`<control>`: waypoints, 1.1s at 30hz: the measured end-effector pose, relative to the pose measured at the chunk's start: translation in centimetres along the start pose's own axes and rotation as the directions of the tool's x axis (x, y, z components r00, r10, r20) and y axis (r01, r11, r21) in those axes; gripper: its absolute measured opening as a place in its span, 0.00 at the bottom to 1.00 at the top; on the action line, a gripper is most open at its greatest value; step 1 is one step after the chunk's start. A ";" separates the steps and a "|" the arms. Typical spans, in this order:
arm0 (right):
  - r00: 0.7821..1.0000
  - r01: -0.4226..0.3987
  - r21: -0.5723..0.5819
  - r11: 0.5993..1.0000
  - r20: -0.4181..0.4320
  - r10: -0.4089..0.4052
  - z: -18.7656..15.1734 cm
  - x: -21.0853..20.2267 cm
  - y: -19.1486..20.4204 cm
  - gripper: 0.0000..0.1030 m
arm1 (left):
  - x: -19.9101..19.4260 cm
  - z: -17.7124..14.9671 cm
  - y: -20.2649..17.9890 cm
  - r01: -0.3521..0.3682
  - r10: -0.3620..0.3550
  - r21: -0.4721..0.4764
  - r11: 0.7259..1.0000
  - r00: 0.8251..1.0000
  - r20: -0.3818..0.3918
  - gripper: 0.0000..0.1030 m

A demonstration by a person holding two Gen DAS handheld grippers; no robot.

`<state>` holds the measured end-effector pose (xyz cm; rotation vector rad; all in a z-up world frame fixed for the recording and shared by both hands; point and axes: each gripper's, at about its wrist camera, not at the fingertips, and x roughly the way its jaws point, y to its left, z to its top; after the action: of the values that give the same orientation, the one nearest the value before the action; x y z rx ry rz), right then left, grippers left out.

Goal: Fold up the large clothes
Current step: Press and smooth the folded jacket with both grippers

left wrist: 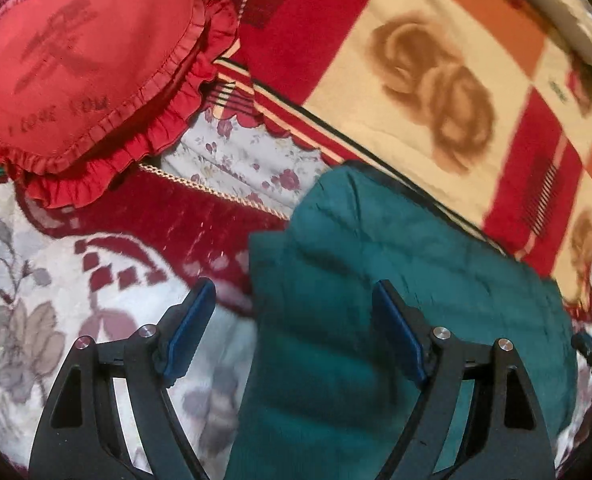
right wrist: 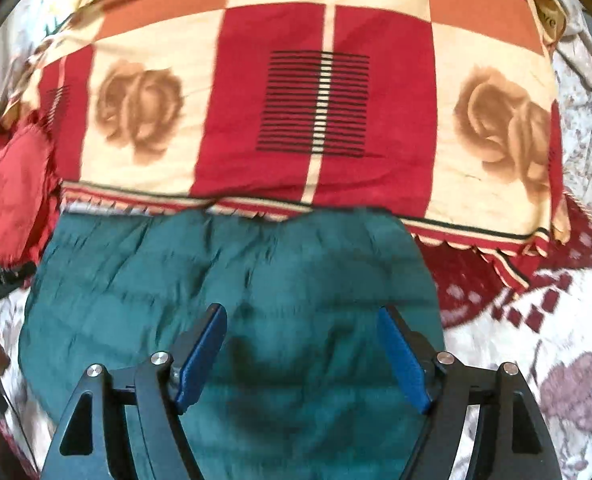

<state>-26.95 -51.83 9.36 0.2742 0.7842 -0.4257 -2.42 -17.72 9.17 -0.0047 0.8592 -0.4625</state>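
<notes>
Hovering wide open, empty: L hand-held gripper over green garment edge, R hand-held gripper mid-cloth.

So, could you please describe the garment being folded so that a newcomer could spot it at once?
Start from the big checked blanket in red, cream and orange with brown roses. Just below its striped border lies the teal garment, spread on the floral bedspread. It is the only plain, unpatterned dark green cloth there.
</notes>
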 end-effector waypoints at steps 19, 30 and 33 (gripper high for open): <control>0.996 0.084 0.066 0.994 -0.028 -0.083 -2.4 1.5 -1.4 0.87 | 0.8 -5.3 -0.1 -0.072 0.075 0.058 0.996 0.996 -0.042 0.80; 0.994 -0.100 -0.088 0.991 0.044 0.104 1.1 0.1 7.8 0.85 | -0.6 -4.1 -1.3 -0.102 0.104 0.082 0.991 0.994 -0.023 0.79; 0.992 -0.113 -0.174 0.978 0.028 0.120 0.7 1.5 11.6 0.84 | 0.0 -4.2 -1.3 -0.101 0.104 0.078 0.992 0.994 -0.036 0.79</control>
<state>-20.16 -42.32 9.63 0.1488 0.7577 -0.2498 -5.99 -18.11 6.58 0.1182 0.8768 -0.3999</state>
